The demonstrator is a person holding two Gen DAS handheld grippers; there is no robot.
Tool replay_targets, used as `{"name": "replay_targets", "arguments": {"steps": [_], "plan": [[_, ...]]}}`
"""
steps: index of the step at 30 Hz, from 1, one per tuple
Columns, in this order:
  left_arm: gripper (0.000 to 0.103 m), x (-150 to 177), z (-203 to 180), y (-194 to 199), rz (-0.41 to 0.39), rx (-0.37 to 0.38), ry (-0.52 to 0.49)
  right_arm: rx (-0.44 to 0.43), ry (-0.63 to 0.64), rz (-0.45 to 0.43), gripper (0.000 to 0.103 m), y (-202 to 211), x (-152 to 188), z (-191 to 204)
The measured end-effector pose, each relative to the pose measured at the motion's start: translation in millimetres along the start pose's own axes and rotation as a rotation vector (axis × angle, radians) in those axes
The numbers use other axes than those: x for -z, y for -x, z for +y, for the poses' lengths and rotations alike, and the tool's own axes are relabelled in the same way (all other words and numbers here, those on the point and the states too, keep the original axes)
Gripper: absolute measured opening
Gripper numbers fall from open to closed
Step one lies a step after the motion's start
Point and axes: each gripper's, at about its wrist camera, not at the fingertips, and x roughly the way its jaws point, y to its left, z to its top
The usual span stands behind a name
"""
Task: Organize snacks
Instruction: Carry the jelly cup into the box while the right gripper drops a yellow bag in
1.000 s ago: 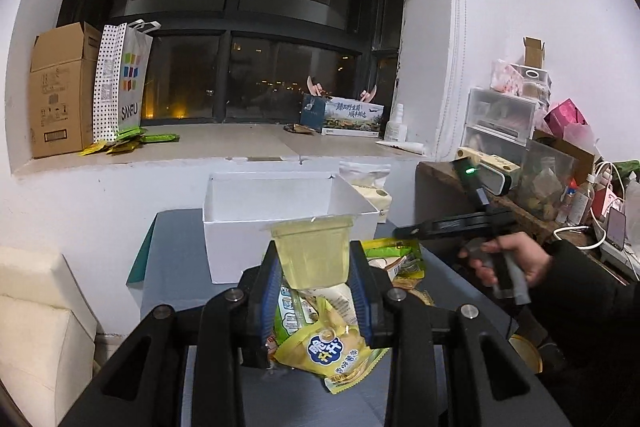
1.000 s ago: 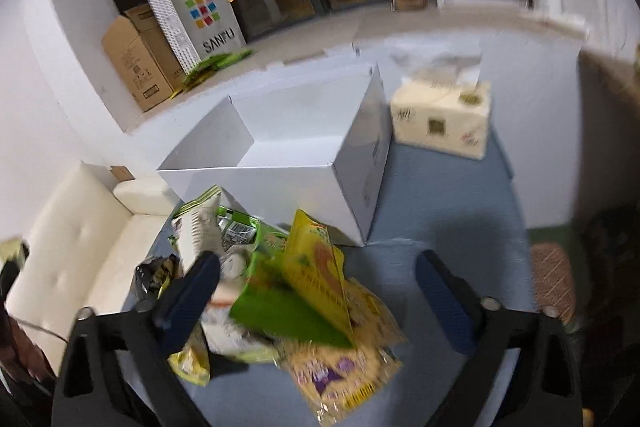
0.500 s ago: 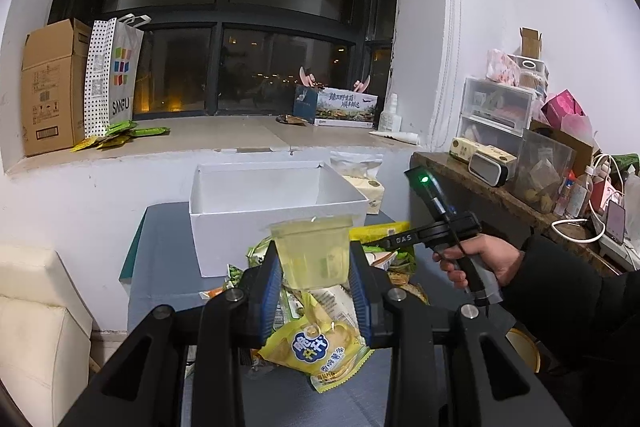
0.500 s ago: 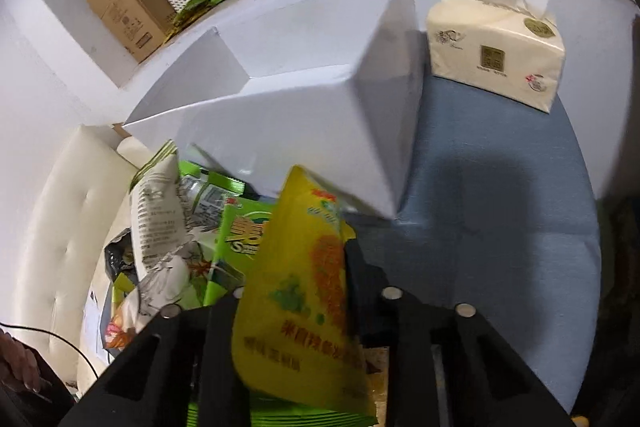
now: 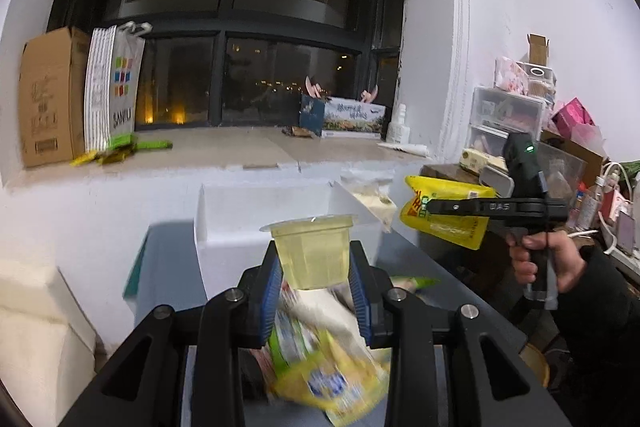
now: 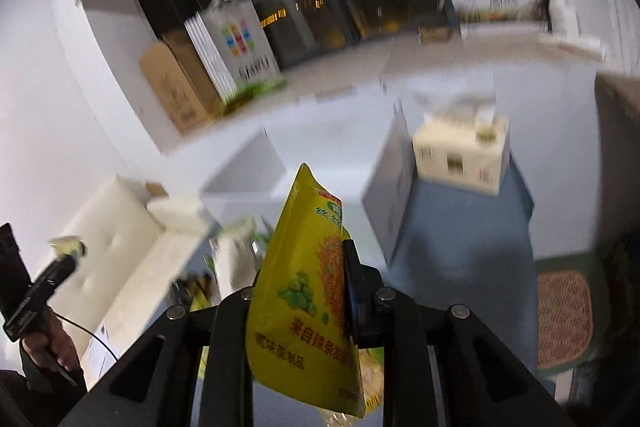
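Above the blue surface (image 5: pixel 168 251), left tongs (image 5: pixel 316 287) squeeze a squashy jelly cup (image 5: pixel 310 251) mid-wall, while right tongs (image 6: pixel 304 291) pinch a light, crinkly yellow packet (image 6: pixel 300 299) (slippery foil).

I am counting one jelly cup (image 5: pixel 311 251), one yellow snack pouch (image 6: pixel 304 291), one white box (image 5: pixel 236 215), one tissue pack (image 6: pixel 460 155) and two grippers.

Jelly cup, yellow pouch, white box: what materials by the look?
Jelly cup: clear, thin rigid plastic, probably, with pale yellow contents showing through and a film lid.
Yellow pouch: glossy printed plastic film, likely laminate; it creases and flexes in the grip.
White box: matte white, thin flat walls, folded edges; looks like cardboard.
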Motion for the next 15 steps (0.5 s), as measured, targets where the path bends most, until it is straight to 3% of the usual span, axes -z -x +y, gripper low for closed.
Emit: {"name": "replay_targets", "arguments": {"steps": [3,8,15], "plan": [[0.035,-28,16,-33,0.005,0.001,0.0,-0.008,0.005,-0.046,0.023,-4,-27,14],[0.035,-69,48,-128,0.119,-0.037,-0.021,0.059,0.022,-0.035,0.023,-54,-74,36],[0.036,-62,84,-236,0.373,-0.079,-0.003,0.254,0.064,0.138,0.023,-160,-109,35]]}}
